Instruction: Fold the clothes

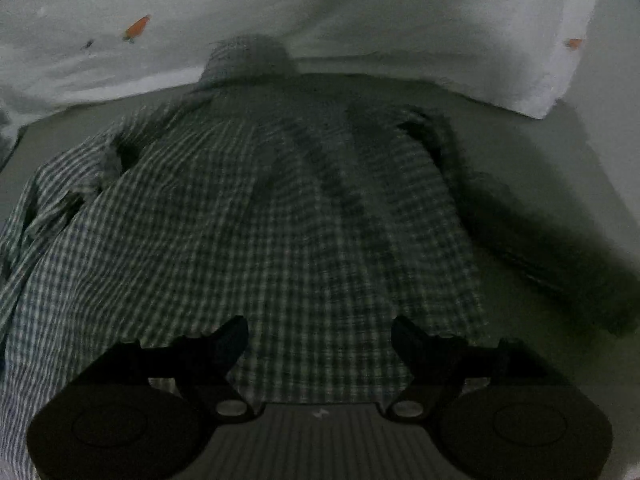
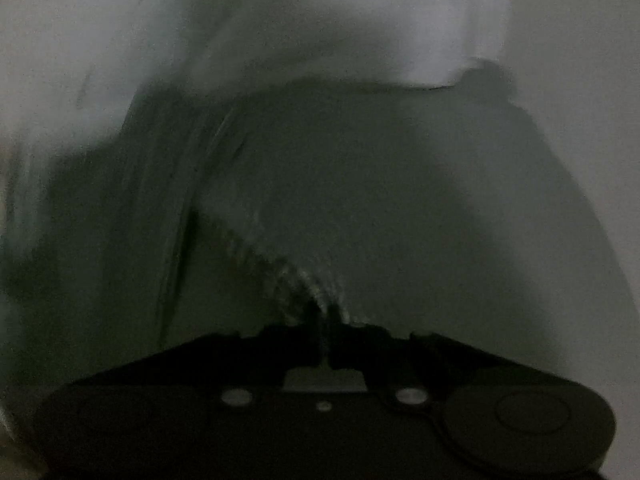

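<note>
Checked shirt [image 1: 256, 208] spread beneath parted left fingers [image 1: 230, 338]; right fingers [image 2: 280, 330] pinch fold.

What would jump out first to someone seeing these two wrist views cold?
The checked shirt fills the middle of the left wrist view, spread rumpled on a grey surface, collar end away from the camera. The left claw stands open just above its near hem, nothing between the fingers. In the blurred right wrist view, the right claw is shut on a pinch of the shirt's fabric.

Dim grey surface [image 1: 540, 152], white bedding [image 1: 360, 20] behind.
</note>
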`<state>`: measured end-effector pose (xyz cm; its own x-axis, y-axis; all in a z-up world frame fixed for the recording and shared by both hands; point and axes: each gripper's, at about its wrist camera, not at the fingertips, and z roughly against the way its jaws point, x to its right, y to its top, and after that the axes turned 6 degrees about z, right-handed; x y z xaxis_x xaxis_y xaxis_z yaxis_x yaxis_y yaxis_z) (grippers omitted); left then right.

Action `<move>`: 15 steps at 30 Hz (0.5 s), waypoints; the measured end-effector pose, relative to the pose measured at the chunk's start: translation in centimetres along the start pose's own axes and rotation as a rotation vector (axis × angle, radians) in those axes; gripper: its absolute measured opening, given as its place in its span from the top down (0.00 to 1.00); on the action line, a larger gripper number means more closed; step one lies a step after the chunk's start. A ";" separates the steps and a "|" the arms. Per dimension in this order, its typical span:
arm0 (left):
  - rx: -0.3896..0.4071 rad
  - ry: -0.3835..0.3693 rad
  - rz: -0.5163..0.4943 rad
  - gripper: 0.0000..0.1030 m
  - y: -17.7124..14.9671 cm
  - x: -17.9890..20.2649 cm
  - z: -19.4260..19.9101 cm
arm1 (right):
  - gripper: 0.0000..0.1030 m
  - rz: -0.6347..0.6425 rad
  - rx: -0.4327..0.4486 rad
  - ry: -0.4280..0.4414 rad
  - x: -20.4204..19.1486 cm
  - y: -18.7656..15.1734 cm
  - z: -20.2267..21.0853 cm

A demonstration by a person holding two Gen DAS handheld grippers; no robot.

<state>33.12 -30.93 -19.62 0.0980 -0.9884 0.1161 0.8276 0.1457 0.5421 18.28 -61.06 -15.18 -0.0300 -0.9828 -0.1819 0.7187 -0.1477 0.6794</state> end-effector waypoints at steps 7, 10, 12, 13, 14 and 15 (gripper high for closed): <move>-0.038 0.056 0.060 0.23 0.6 0.1 -1.8 | 0.90 -0.425 0.077 -0.288 13.1 4.1 -1.6; -0.048 0.078 0.033 0.23 0.8 0.8 -2.6 | 0.59 -0.373 0.057 -0.372 13.2 3.5 -2.3; -0.061 0.083 0.038 0.23 0.8 1.2 -2.8 | 0.58 -0.411 0.047 -0.363 13.8 2.2 -2.8; -0.070 0.084 0.041 0.23 0.7 1.3 -3.0 | 0.57 -0.439 0.041 -0.349 14.1 1.5 -3.1; -0.081 0.087 0.042 0.23 0.7 1.4 -3.3 | 0.56 -0.465 0.036 -0.324 14.4 1.0 -3.4; -0.092 0.089 0.041 0.23 0.6 1.4 -3.5 | 0.55 -0.491 0.033 -0.297 14.6 0.5 -3.6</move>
<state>35.73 -32.42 -22.04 0.1784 -0.9821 0.0601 0.8686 0.1859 0.4593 20.71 -75.08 -20.11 -0.5523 -0.7862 -0.2771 0.5496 -0.5934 0.5881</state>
